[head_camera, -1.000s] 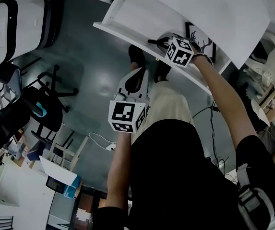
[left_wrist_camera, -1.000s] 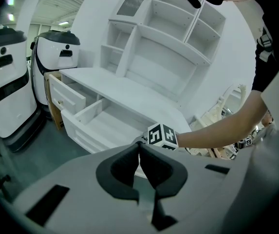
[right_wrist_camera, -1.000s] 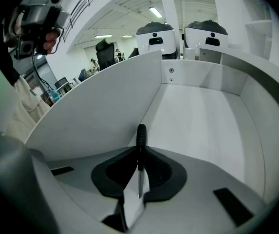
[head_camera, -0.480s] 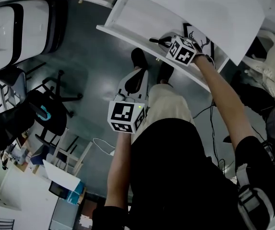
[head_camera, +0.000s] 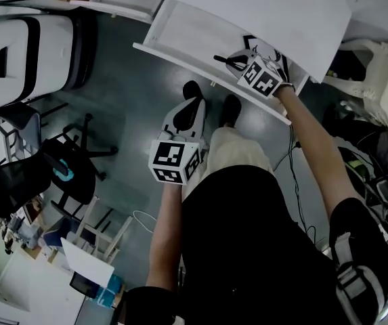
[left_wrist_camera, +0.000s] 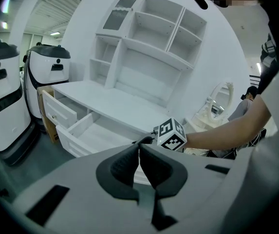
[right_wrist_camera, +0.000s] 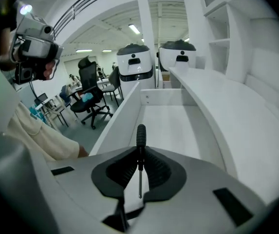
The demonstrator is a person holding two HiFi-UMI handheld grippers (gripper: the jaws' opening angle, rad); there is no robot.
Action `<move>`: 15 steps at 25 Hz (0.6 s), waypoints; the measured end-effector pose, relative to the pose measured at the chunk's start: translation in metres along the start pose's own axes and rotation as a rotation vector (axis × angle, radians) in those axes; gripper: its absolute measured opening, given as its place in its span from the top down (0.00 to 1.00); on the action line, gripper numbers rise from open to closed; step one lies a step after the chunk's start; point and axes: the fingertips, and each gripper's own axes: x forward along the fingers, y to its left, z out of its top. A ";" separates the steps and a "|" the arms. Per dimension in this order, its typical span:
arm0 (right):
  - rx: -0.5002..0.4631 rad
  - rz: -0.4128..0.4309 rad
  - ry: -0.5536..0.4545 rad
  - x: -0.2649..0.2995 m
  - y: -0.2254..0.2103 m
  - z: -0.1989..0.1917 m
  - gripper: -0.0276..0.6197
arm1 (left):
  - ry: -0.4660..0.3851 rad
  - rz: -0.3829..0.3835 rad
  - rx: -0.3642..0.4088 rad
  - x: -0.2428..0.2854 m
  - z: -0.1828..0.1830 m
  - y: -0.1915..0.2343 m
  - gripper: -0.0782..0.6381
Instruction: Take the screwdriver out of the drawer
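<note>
The right claw was clamped on the screwdriver, its pads pressed on the thin metal shaft just behind the black handle. The handle stuck out past the jaw tips and the bare tip pointed back toward the claw's body. Gripping the narrow shaft rather than the fat handle probably suited jaws that had to reach down into a shallow space. The tool hung in the air over the open drawer, above its right end and near the front wall, touching neither the drawer floor nor the walls. Nothing else showed inside the drawer. It stood pulled out from under the front edge of the white counter, which left room to bring the tool straight up and toward the person.

The left claw had its jaws together with nothing between them. It hovered over the floor in front of the drawer, well apart from it, apparently kept out of the working hand's way. Judged from this, the screwdriver only needed carrying clear of the drawer.
</note>
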 end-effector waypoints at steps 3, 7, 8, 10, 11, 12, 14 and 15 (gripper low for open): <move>0.038 -0.045 -0.032 -0.028 0.004 0.002 0.87 | -0.017 -0.012 0.012 -0.002 0.003 -0.008 0.85; 0.065 -0.094 -0.071 -0.064 0.012 0.001 0.87 | -0.034 -0.033 0.039 -0.005 0.010 -0.022 0.85; 0.074 -0.108 -0.086 -0.073 0.014 0.002 0.87 | -0.038 -0.039 0.047 -0.006 0.010 -0.026 0.85; 0.104 -0.138 -0.128 -0.092 0.018 0.005 0.87 | -0.048 -0.054 0.063 -0.007 0.013 -0.033 0.85; 0.121 -0.151 -0.152 -0.102 0.019 0.009 0.87 | -0.055 -0.062 0.070 -0.007 0.014 -0.036 0.85; 0.139 -0.163 -0.177 -0.111 0.020 0.012 0.87 | -0.062 -0.069 0.075 -0.007 0.017 -0.039 0.85; 0.168 -0.188 -0.227 -0.130 0.022 0.019 0.87 | -0.081 -0.085 0.077 -0.007 0.023 -0.046 0.85; 0.179 -0.202 -0.251 -0.140 0.023 0.022 0.87 | -0.092 -0.094 0.078 -0.006 0.027 -0.050 0.85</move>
